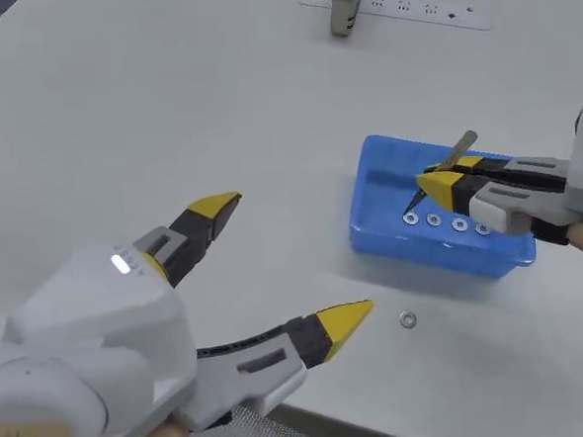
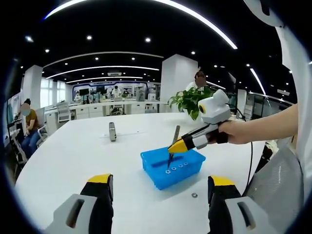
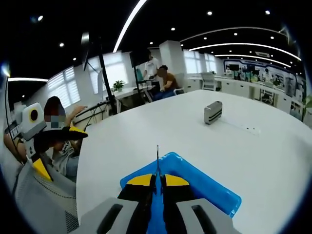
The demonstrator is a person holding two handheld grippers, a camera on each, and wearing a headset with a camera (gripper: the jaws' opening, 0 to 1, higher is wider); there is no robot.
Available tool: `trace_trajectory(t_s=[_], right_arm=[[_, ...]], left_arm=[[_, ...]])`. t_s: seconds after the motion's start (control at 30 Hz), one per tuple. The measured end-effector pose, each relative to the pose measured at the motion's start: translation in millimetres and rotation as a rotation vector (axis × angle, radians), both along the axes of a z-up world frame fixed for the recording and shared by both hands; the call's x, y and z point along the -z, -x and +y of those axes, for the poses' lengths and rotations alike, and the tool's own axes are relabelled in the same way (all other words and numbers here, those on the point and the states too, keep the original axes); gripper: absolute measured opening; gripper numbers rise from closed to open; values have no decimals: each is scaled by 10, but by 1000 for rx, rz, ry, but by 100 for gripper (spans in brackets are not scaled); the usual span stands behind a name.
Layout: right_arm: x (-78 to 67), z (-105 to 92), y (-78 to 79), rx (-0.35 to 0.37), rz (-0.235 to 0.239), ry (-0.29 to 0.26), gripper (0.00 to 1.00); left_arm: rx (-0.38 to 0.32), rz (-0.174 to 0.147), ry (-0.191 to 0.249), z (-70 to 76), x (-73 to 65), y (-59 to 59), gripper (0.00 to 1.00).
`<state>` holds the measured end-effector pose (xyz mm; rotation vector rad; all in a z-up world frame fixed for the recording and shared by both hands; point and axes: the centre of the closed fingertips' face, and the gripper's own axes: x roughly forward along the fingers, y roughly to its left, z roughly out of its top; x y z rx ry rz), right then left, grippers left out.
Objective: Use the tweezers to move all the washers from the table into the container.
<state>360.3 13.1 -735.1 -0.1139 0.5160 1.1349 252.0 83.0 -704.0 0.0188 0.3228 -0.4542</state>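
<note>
right gripper [image 1: 430, 183] fingers clamped on tweezers [image 1: 461, 149], tips low in container [image 1: 383, 173]: release low, then grab the washer [image 1: 408, 319] near the container; left gripper [image 1: 302, 253] fingers apart.

Open-plan office. Large white table [image 1: 166, 107] with a power strip [image 1: 407, 8]. Rows of desks [image 2: 97, 109] beyond, a seated person [image 2: 28, 119] at one. Dark ceiling, long light strips [image 2: 102, 68], spotlights [image 2: 88, 37]. White column [image 2: 178, 78], potted plant [image 2: 190, 100], windows [image 3: 73, 87] with blinds.
</note>
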Motion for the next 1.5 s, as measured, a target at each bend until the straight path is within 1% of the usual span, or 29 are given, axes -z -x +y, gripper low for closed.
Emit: trace_trajectory(t_s=[0.1, 0.13, 0.23, 0.3, 0.33, 0.4, 0.5, 0.57, 0.6, 0.7, 0.8, 0.83, 0.87, 1.0, 1.07, 1.17, 1.27, 1.33, 1.37, 1.5], right_arm=[[-156, 8, 112, -23, -9, -59, 3], [-208, 13, 189, -45, -6, -77, 3], [-286, 7, 360, -86, -11, -98, 3], [-292, 2, 459, -104, 5, -103, 3], [-266, -6, 537, -117, 29, -96, 3], [-198, -27, 629, -135, 43, -73, 3], [-18, -65, 760, -151, 81, -36, 3], [103, -89, 829, -152, 121, -17, 3], [140, -89, 846, -154, 124, -14, 3], [270, -102, 911, -168, 140, 19, 3], [353, -122, 934, -176, 137, 48, 3], [361, -127, 936, -177, 133, 54, 3], [369, -136, 931, -184, 106, 69, 3], [384, -145, 957, -207, 79, 104, 3], [388, -151, 965, -219, 54, 118, 3], [385, -140, 1000, -239, 44, 111, 4], [385, -136, 1043, -263, 20, 118, 4], [391, -147, 1070, -293, -18, 141, 4], [396, -151, 1092, -317, -46, 156, 4], [408, -139, 1147, -372, -120, 185, 3]], left_arm=[[2, -1, -2, -4, -1, 0, 81], [2, -2, -1, -5, -2, 0, 81], [3, -1, -2, -7, -1, 2, 81], [5, -2, -2, -13, -3, 3, 81], [6, -3, -3, -14, -3, 3, 81], [8, -2, -3, -18, -1, 5, 81], [9, -2, -6, -18, 0, 6, 80], [10, -3, -6, -20, -2, 6, 80], [11, -3, -6, -21, -1, 6, 80], [11, -2, -6, -22, 0, 6, 80], [11, -1, -5, -20, 3, 5, 80], [10, -1, -6, -20, 3, 4, 80], [10, -1, -6, -20, 4, 3, 80], [10, 0, -7, -19, 7, 2, 80], [10, 0, -9, -17, 7, 1, 80], [11, 1, -11, -17, 11, 1, 80], [10, 1, -10, -15, 11, 1, 80], [9, 0, -10, -12, 9, -1, 80], [10, 0, -9, -13, 9, 0, 80], [10, -2, -11, -15, 6, 4, 80]])
